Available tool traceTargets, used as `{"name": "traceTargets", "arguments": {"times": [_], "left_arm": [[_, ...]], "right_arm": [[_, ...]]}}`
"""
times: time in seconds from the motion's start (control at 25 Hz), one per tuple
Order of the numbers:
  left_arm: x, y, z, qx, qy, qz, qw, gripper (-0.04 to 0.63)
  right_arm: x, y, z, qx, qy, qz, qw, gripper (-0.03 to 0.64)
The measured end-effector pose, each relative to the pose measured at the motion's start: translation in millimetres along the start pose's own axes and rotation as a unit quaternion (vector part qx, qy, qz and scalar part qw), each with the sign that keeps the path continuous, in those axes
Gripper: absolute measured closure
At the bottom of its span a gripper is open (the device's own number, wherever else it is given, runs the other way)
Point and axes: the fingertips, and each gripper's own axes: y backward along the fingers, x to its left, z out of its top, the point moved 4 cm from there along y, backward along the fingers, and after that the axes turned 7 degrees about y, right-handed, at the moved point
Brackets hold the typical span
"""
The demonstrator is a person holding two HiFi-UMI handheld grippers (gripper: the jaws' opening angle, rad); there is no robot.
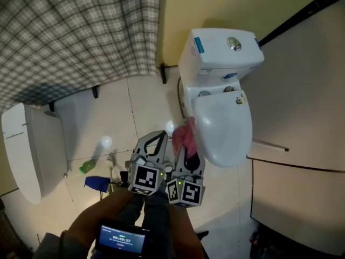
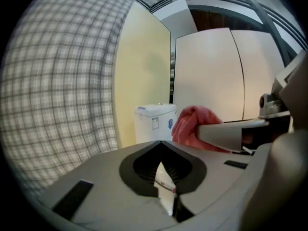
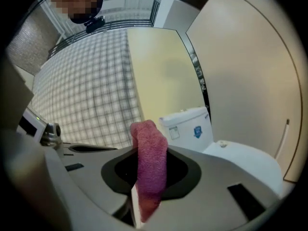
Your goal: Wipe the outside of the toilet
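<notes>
Right gripper [image 3: 150, 186]: jaws clamped on a pink cloth [image 3: 150, 160], which stands up out of them. Head view puts the cloth just beside the left flank of the white toilet [image 1: 222, 124], lid down; cannot tell whether they touch. Left gripper [image 2: 161, 146]: jaws pressed together, nothing between. Only the head view shows the tile floor [image 1: 135, 107], with a green bottle [image 1: 87, 167] well left of the toilet.

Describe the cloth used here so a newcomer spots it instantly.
Start at the white toilet against the yellow wall. Beside its closed lid, the right gripper pinches a pink cloth. It is the only pink thing in view.
</notes>
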Motion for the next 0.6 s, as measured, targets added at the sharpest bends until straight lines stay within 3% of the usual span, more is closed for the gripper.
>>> {"name": "traceTargets", "arguments": {"times": [0.24, 0.44, 0.6], "left_arm": [[17, 69, 107, -0.057, 0.027, 0.062, 0.9961, 0.588], [7, 106, 147, -0.084, 0.016, 0.082, 0.993, 0.588], [-18, 134, 184, -0.088, 0.047, 0.095, 0.9905, 0.588]], "right_arm": [[39, 34, 115, -0.045, 0.028, 0.049, 0.997, 0.528], [49, 59, 172, -0.071, 0.061, 0.097, 0.991, 0.526], [47, 75, 207, -0.073, 0.088, 0.145, 0.983, 0.526]]}}
